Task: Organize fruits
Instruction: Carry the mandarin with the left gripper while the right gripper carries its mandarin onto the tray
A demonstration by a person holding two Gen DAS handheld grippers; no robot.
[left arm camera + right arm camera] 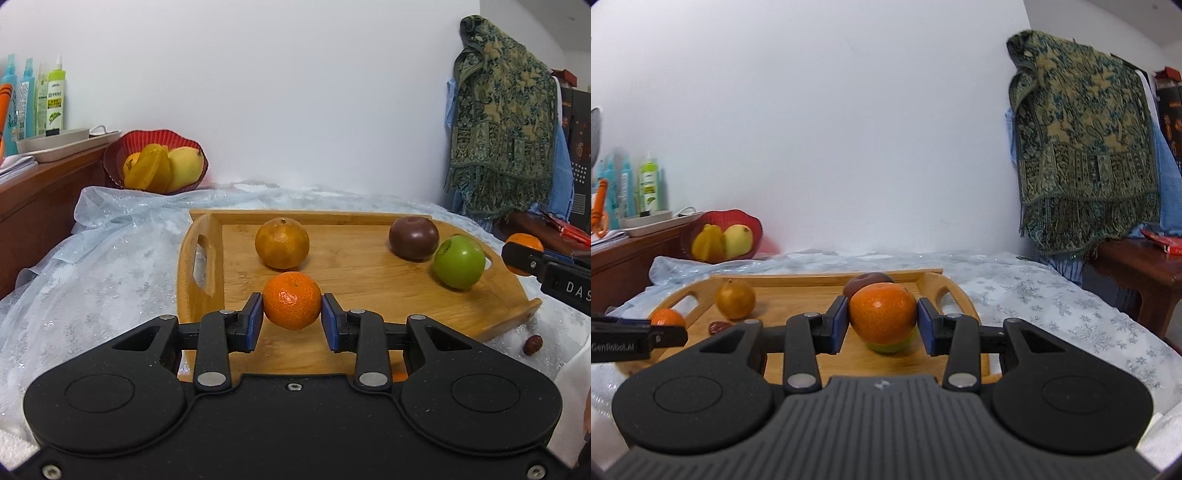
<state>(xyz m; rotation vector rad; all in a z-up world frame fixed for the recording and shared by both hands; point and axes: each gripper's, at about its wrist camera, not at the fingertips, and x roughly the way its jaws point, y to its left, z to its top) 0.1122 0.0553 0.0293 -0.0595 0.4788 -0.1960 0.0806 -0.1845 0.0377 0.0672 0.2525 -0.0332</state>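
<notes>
My left gripper (292,310) is shut on a small orange mandarin (291,300) and holds it over the front of the wooden tray (369,295). My right gripper (882,319) is shut on a second orange mandarin (882,312) over the tray's right part (798,295). On the tray lie a dull yellow-brown citrus (282,242), a dark purple fruit (413,238) and a green apple (459,261). In the right wrist view the green apple (888,346) shows just under the held mandarin, and the purple fruit (864,282) behind it.
A red basket (155,162) with yellow fruits stands at the back left against the wall. A small brown date (532,344) lies on the lace cloth right of the tray. A wooden shelf with bottles (51,96) is at left, a draped patterned cloth (506,122) at right.
</notes>
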